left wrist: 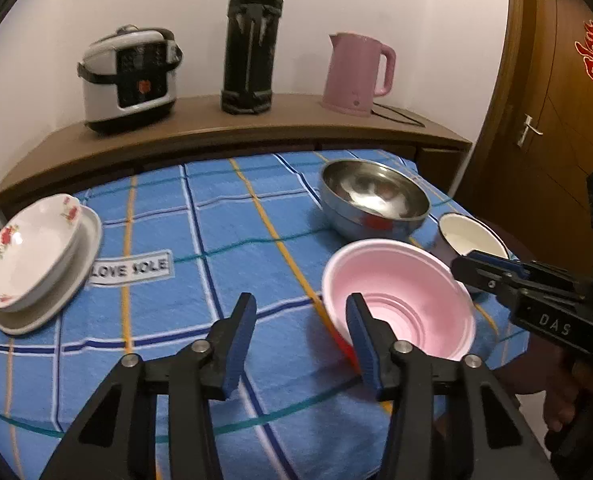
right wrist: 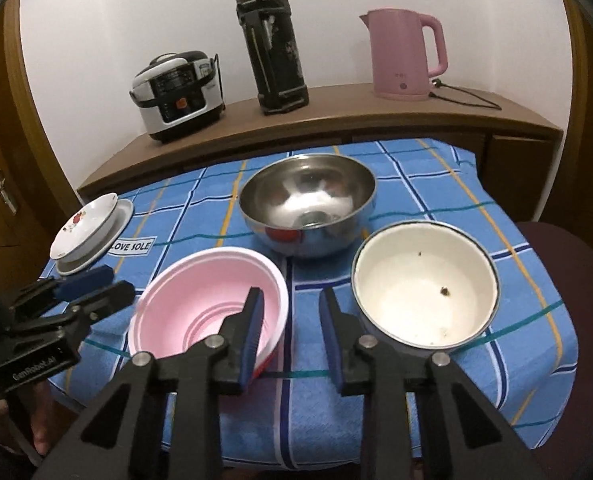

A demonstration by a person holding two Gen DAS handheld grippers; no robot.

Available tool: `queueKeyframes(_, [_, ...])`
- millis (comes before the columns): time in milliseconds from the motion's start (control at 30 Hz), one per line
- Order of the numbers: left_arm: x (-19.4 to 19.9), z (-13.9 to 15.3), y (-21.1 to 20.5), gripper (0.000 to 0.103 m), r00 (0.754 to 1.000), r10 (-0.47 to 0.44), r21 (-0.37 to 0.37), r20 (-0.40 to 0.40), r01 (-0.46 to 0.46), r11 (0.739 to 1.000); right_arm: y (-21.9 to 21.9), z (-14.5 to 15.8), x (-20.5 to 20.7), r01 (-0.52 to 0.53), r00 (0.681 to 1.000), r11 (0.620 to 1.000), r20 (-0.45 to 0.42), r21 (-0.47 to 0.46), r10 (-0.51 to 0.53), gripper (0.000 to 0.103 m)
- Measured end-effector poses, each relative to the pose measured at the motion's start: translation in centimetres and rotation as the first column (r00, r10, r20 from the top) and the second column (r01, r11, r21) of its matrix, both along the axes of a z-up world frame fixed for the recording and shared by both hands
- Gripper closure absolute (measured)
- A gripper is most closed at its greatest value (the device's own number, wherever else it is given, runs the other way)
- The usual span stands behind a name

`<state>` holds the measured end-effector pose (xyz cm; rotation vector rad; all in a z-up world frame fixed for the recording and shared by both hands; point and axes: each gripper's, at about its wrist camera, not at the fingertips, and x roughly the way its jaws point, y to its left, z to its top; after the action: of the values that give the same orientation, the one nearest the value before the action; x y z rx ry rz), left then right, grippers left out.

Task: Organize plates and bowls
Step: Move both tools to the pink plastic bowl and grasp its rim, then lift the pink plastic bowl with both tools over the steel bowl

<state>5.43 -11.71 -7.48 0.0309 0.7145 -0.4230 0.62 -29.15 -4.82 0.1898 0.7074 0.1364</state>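
Observation:
A pink plastic bowl [left wrist: 400, 300] [right wrist: 208, 300] stands near the front of the blue checked tablecloth [left wrist: 216, 220]. A steel bowl [left wrist: 374, 198] [right wrist: 308, 204] stands behind it. A white enamel bowl [left wrist: 470, 236] [right wrist: 424, 284] stands at the right. A flowered white dish [left wrist: 32, 248] [right wrist: 84, 230] lies on a white plate [left wrist: 76, 276] [right wrist: 122, 216] at the left. My left gripper [left wrist: 300, 316] [right wrist: 96, 280] is open and empty, just left of the pink bowl. My right gripper [right wrist: 292, 312] [left wrist: 468, 262] is open and empty, between the pink and enamel bowls.
A wooden sideboard [left wrist: 232, 128] behind the table carries a rice cooker [left wrist: 130, 78], a black thermos [left wrist: 252, 44] and a pink kettle [left wrist: 356, 74] with its cord. A wooden door [left wrist: 556, 112] is at the right. A dark chair [right wrist: 568, 264] stands by the table's right edge.

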Motion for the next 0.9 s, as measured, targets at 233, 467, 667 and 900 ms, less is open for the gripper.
queueKeyframes(233, [-0.4, -0.6, -1.8, 0.054, 1.0, -0.025, 0.004, -0.016, 0.025, 1.0, 0.0, -0.9, 0.0, -0.03, 0.999, 0.999, -0.021, 0.017, 0.03, 0.081])
queueKeyframes(467, [0.0, -1.6, -2.5, 0.071, 0.997, -0.047, 0.009, -0.059, 0.047, 0.999, 0.5, -1.6, 0.3, -0.056, 0.998, 0.998, -0.033, 0.021, 0.056, 0.091])
queueKeyframes(667, [0.1, -1.7, -2.2, 0.084, 0.995, -0.049, -0.014, -0.087, 0.048, 0.999, 0.9, -0.8, 0.1, -0.068, 0.998, 0.997, -0.008, 0.024, 0.068, 0.093])
queueKeyframes(900, [0.3, -0.2, -1.5, 0.084, 0.995, -0.042, -0.045, -0.089, 0.038, 0.998, 0.8, 0.9, 0.1, -0.085, 0.996, 0.994, 0.016, 0.063, 0.084, 0.093])
